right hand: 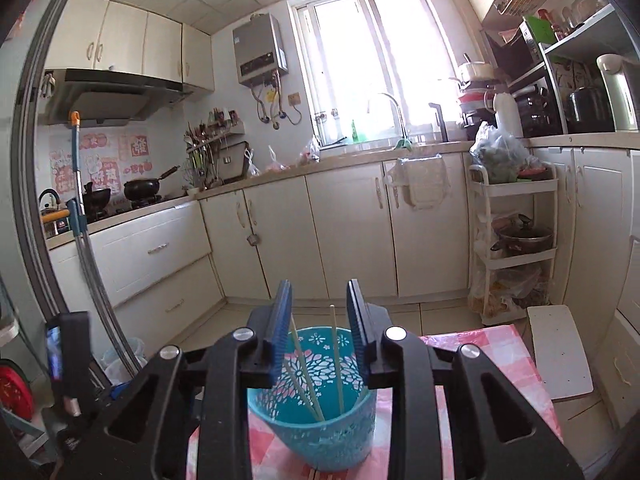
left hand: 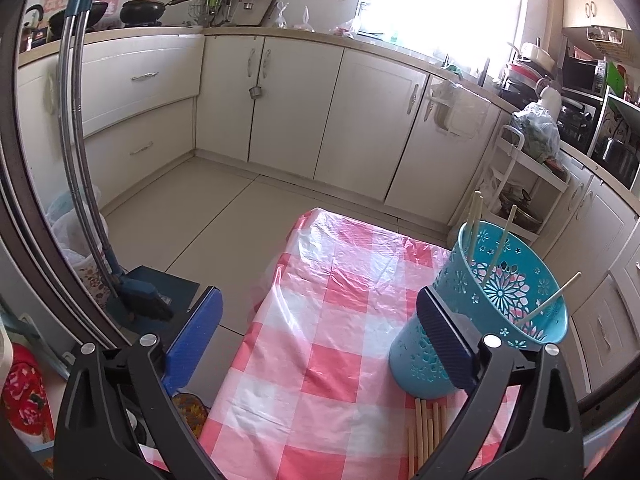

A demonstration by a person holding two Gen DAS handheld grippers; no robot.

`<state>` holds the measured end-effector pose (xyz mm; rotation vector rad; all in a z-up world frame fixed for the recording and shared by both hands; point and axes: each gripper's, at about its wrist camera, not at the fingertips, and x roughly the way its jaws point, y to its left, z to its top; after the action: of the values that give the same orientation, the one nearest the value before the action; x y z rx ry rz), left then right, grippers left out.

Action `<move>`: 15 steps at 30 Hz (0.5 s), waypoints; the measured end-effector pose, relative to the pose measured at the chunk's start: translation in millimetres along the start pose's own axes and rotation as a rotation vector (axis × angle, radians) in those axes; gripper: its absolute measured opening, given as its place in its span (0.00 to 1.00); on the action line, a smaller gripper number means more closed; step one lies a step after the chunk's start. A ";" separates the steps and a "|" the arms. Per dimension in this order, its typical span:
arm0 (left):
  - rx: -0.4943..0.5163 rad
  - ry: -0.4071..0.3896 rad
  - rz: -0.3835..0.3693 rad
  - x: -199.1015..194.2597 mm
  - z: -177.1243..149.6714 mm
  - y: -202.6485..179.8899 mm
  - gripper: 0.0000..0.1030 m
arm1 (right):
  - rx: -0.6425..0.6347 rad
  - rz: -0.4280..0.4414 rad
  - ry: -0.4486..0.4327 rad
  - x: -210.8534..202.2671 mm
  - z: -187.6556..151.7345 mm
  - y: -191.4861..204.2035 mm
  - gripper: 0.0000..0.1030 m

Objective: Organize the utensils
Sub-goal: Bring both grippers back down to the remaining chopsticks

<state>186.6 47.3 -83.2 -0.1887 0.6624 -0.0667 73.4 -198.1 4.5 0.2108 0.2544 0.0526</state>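
Observation:
A teal cut-out holder [left hand: 480, 304] stands on a table with a pink checked cloth [left hand: 320, 340], with several wooden chopsticks [left hand: 496, 248] leaning in it. More chopsticks [left hand: 426, 432] lie on the cloth in front of the holder. My left gripper [left hand: 320, 332] is wide open and empty above the cloth, its right finger beside the holder. In the right wrist view my right gripper [right hand: 319, 320] hangs right above the holder [right hand: 316, 412], jaws apart, with the chopsticks [right hand: 336, 360] standing loose between them.
White kitchen cabinets [left hand: 280, 100] ring the tiled floor. A broom and dustpan [left hand: 132, 288] stand left of the table. A white trolley with pots [right hand: 516, 248] stands on the right. A white stool [right hand: 558, 352] sits beside the table.

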 end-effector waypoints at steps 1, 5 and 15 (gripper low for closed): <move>-0.006 0.003 0.004 0.2 0.0 0.9 0.91 | -0.002 0.001 0.037 -9.5 -13.4 -0.8 0.28; -0.007 0.013 0.016 1.2 -2.6 1.7 0.91 | -0.004 -0.007 0.341 6.0 -85.7 -7.3 0.28; 0.055 0.073 0.052 14.5 -11.5 -4.0 0.91 | 0.038 -0.027 0.631 69.9 -152.5 -7.3 0.20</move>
<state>190.9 39.8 -100.1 -0.1169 0.7369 -0.0420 102.2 -169.2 -158.3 0.2245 0.8873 0.0871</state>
